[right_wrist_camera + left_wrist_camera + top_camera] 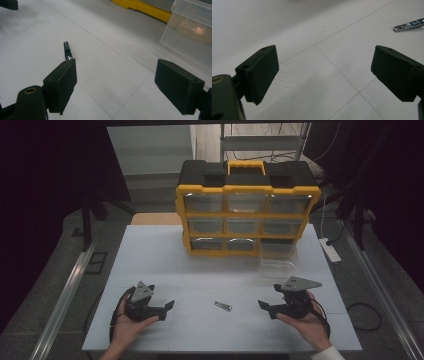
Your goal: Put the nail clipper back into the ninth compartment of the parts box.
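Note:
A small metal nail clipper (223, 306) lies on the white table (150, 255) between my two grippers. My left gripper (169, 307) rests near the front left, open and empty, and the clipper (409, 25) shows at the upper right of its view. My right gripper (263, 307) sits at the front right, also open with nothing between its jaws. In the right gripper view the clipper (67, 51) lies just beyond the left jaw. A clear plastic drawer (278, 256) stands pulled out on the table in front of the organizer's lower right slot.
A yellow and black drawer organizer (247, 207) with clear drawers stands at the back of the table. The clear drawer (192, 30) and the organizer's yellow base (142, 8) appear in the right gripper view. A white power strip (330, 250) lies off the table's right edge.

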`<move>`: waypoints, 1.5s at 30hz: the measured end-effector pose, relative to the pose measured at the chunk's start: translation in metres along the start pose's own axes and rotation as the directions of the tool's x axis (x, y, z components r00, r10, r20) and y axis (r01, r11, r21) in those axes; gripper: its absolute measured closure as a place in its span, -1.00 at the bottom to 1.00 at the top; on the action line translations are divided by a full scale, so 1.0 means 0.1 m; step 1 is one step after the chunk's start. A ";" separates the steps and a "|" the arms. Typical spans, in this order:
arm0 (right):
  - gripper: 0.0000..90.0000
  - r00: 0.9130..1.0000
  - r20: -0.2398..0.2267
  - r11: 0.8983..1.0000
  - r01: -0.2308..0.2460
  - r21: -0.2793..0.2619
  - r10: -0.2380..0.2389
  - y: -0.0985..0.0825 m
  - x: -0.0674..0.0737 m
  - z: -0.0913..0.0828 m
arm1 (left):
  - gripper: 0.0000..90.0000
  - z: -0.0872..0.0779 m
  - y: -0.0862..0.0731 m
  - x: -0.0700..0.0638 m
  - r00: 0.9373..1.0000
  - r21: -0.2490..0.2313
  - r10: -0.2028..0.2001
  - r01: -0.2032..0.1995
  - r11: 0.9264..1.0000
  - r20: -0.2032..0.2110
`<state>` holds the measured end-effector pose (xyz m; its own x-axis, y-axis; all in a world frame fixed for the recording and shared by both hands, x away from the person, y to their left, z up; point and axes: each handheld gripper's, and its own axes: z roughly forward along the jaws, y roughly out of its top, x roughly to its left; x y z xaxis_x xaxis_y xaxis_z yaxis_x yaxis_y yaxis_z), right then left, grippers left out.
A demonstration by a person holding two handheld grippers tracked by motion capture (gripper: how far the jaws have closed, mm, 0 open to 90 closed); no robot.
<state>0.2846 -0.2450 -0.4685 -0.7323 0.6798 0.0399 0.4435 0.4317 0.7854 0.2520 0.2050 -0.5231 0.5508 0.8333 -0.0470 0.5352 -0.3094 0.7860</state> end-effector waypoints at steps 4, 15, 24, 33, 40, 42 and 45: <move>-0.59 1.000 -0.008 1.000 0.010 -0.003 -0.010 0.04 0.01 0.02 | -0.81 0.01 0.00 0.00 1.000 0.002 -0.002 0.002 1.000 -0.002; -0.59 0.999 -0.028 0.999 0.032 0.004 -0.032 0.17 0.05 0.10 | -0.81 0.02 0.02 0.00 1.000 0.007 0.007 -0.007 1.000 0.000; -0.59 0.998 -0.052 0.999 0.046 -0.003 -0.047 0.29 0.11 0.14 | -0.81 0.04 0.03 -0.02 1.000 0.011 0.015 -0.015 1.000 0.005; -0.59 0.994 -0.080 0.997 0.078 0.009 -0.077 0.44 0.22 0.24 | -0.81 0.05 0.03 -0.03 1.000 0.015 0.021 -0.021 1.000 0.006; -0.59 0.991 -0.103 0.995 0.091 0.030 -0.087 0.52 0.27 0.34 | -0.80 0.06 0.03 -0.04 1.000 0.013 0.020 -0.020 1.000 0.005; -0.59 0.991 -0.108 0.995 0.089 0.034 -0.085 0.54 0.28 0.36 | -0.80 0.06 0.04 -0.04 1.000 0.015 0.022 -0.022 1.000 0.006; -0.59 0.990 -0.116 0.995 0.090 0.046 -0.084 0.58 0.29 0.39 | -0.80 0.06 0.04 -0.05 1.000 0.015 0.024 -0.024 1.000 0.008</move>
<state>0.3089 -0.1775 -0.4461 -0.8222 0.5675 0.0450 0.3988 0.5178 0.7569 0.2552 0.1969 -0.5237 0.5684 0.8221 -0.0327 0.5311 -0.3363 0.7777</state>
